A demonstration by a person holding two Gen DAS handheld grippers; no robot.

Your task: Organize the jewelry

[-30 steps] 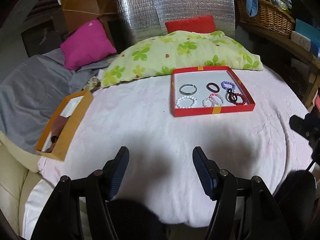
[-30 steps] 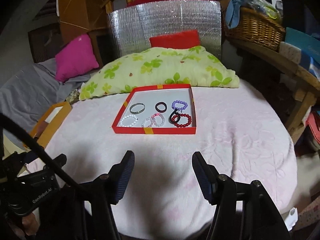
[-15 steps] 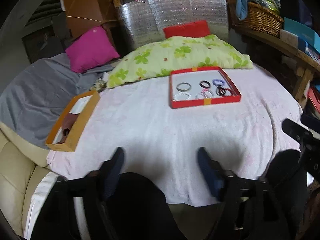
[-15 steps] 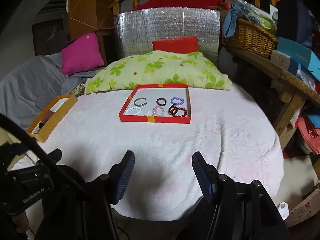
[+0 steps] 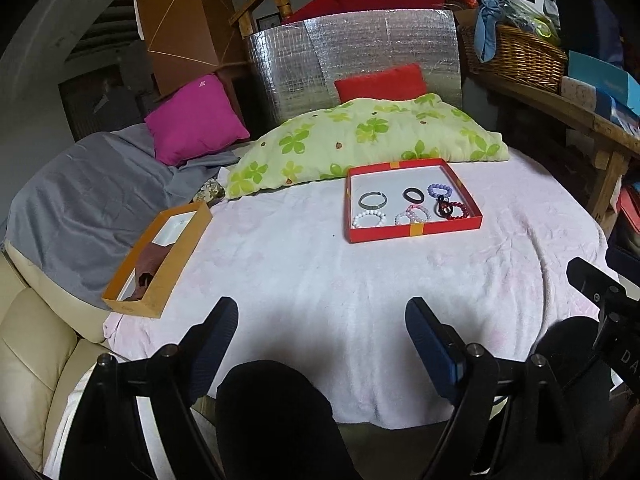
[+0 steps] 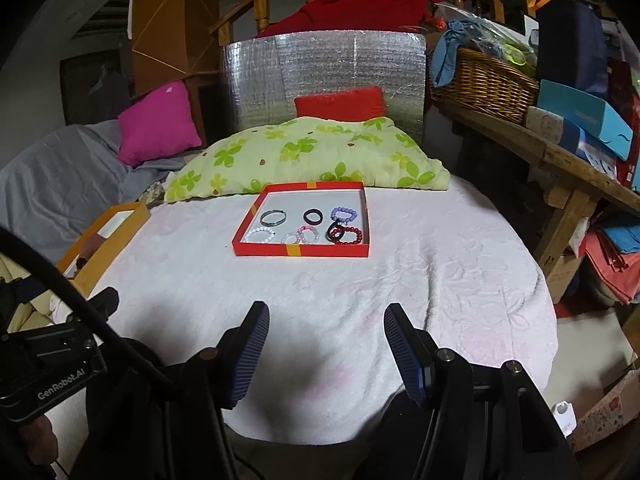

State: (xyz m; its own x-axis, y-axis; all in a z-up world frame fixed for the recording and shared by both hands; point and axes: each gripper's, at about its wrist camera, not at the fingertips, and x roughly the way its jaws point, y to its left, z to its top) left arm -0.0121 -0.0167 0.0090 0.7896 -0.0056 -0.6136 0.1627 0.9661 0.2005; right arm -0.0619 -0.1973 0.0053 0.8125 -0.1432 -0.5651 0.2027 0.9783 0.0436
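1. The red tray [image 6: 304, 251] lies far across the pink-white tablecloth [image 6: 360, 300] from both grippers, well apart from either, with its long side running left to right across the view.
2. From the right gripper [image 6: 324, 344] the tray sits almost straight ahead, slightly left of centre; from the left gripper [image 5: 320, 344] it lies ahead and to the right. The right gripper therefore looks the better aligned, though neither is clearly nearer.
3. Both grippers hold nothing, their fingers spread wide apart above the near edge of the table.
4. Inside the red tray the back row holds a silver bangle [image 6: 273, 217], a dark ring-shaped band [image 6: 312, 216] and a purple bead bracelet [image 6: 343, 213].
5. The front row holds a white bead bracelet [image 6: 261, 234], a pink and a pale bead bracelet overlapping each other [image 6: 302, 235], and a dark red bead bracelet [image 6: 349, 236] overlapped by a black ring [image 6: 335, 230].
6. An orange box [image 5: 160, 264] rests at the left edge of the table, well apart from the tray; it contains something brownish that cannot be identified.
7. The overlapping pieces on the tray's right side seem likely to need separating.
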